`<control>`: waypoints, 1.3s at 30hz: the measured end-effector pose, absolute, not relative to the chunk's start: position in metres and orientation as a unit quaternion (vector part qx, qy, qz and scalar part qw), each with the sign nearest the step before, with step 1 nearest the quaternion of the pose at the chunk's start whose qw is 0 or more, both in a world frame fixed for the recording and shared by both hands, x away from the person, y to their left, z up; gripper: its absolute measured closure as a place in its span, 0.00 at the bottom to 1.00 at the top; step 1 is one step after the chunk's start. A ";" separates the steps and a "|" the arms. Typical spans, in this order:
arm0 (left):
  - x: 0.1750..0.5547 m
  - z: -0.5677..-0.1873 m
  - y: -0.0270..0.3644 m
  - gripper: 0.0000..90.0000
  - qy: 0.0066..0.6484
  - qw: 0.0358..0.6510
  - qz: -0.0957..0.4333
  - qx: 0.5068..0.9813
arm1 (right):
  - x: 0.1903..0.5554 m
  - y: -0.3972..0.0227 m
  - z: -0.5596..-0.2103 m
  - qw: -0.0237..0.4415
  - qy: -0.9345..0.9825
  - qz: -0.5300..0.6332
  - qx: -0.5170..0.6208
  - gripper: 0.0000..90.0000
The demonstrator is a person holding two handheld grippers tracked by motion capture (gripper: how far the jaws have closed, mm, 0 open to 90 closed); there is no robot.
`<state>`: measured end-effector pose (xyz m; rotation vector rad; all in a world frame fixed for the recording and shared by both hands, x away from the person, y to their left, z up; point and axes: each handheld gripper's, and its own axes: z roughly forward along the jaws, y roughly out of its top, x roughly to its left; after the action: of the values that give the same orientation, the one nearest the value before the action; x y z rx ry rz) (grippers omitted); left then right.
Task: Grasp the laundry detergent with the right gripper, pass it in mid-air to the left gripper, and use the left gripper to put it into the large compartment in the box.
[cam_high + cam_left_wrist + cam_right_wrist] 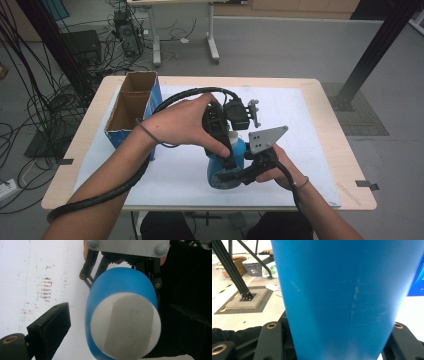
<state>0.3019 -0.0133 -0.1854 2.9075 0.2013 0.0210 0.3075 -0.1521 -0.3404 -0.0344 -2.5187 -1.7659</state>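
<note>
Bottle [227, 165] sits clenched low in my right gripper [245, 175]; my left gripper [117, 322], spread around its cap, could knock it loose.

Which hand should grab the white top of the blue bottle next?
Probably the left. The left gripper hangs over the blue plastic bottle with its jaws open on either side of the white cap, while the right gripper already clamps the bottle's body.
</note>
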 end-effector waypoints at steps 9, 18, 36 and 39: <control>0.302 -0.186 -0.016 0.09 0.065 0.112 0.008 0.992 | 0.307 -0.151 -0.340 0.035 -0.818 -0.574 -0.009 0.48; 0.303 -0.189 -0.018 0.12 0.063 0.108 0.005 0.992 | 0.307 -0.153 -0.339 0.033 -0.819 -0.573 -0.008 0.48; 0.301 -0.191 -0.021 0.23 0.053 0.098 0.002 0.994 | 0.307 -0.152 -0.339 0.033 -0.819 -0.573 -0.006 0.48; 0.301 -0.191 -0.021 0.26 0.051 0.097 0.001 0.994 | 0.306 -0.152 -0.339 0.033 -0.819 -0.573 -0.006 0.48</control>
<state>0.3006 -0.0212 -0.1911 2.9437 0.1515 0.0042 0.3063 -0.1517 -0.3388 -0.0178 -2.5202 -1.7623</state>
